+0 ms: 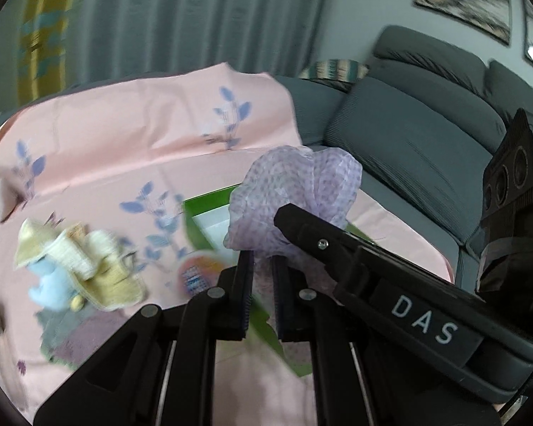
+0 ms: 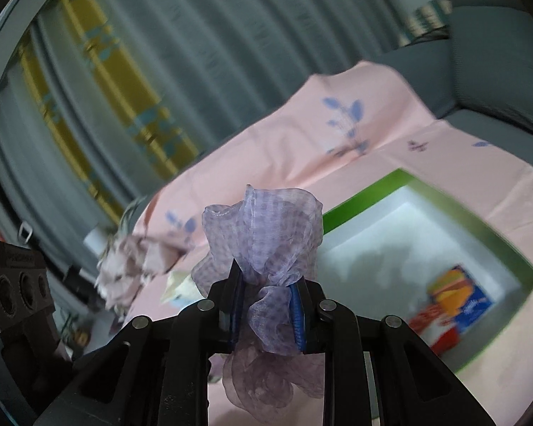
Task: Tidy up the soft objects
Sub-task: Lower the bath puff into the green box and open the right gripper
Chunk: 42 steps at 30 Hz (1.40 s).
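Observation:
A sheer purple checked cloth (image 1: 295,184) is bunched up in the air above the pink sheet. In the right wrist view my right gripper (image 2: 266,280) is shut on the cloth (image 2: 263,227), which puffs out above the pads and hangs below them. In the left wrist view the right gripper (image 1: 295,216) reaches in from the right, and its fingertip is buried in the bunch. My left gripper (image 1: 263,259) sits just under it, jaws shut, with a strip of the cloth running down between the pads. A green box (image 2: 494,248) with a white inside lies open on the sheet to the right.
A colourful packet (image 2: 458,298) lies in the box. On the sheet (image 1: 124,135) to the left lie a blue plush toy with a straw hat (image 1: 67,266) and grey and purple cloths (image 1: 71,337). Grey sofa cushions (image 1: 408,149) rise on the right, curtains behind.

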{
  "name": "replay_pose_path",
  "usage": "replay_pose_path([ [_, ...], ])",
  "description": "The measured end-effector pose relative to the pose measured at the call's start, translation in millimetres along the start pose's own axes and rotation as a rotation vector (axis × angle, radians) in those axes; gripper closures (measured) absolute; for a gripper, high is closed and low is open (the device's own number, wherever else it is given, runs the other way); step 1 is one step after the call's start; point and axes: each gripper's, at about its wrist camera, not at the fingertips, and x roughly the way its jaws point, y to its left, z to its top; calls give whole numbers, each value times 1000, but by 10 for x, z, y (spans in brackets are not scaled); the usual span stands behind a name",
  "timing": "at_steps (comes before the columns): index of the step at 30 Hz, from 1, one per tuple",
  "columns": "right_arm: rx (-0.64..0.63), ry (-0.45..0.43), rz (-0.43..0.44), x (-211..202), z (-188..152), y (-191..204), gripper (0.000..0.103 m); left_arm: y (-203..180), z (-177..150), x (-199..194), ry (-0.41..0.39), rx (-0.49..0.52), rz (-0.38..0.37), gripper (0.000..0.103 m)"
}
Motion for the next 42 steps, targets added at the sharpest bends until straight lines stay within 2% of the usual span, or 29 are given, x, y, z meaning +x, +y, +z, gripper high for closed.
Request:
replay_pose_path([
  [7, 58, -28, -111, -83, 75, -412, 77, -254, 8, 351, 44, -7, -61, 97],
  [18, 176, -3, -147, 93, 94, -897, 77, -393, 25, 762, 120, -5, -44, 96],
  [21, 192, 11, -165, 139, 80, -969, 77, -387, 30, 848, 163, -21, -28, 96],
  [28, 233, 38, -196, 210, 54, -1116, 77, -391, 26, 929, 176, -23, -11, 96],
  [42, 252, 30, -237, 195, 43, -1165, 77, -412, 1, 915, 164, -6, 17, 93],
])
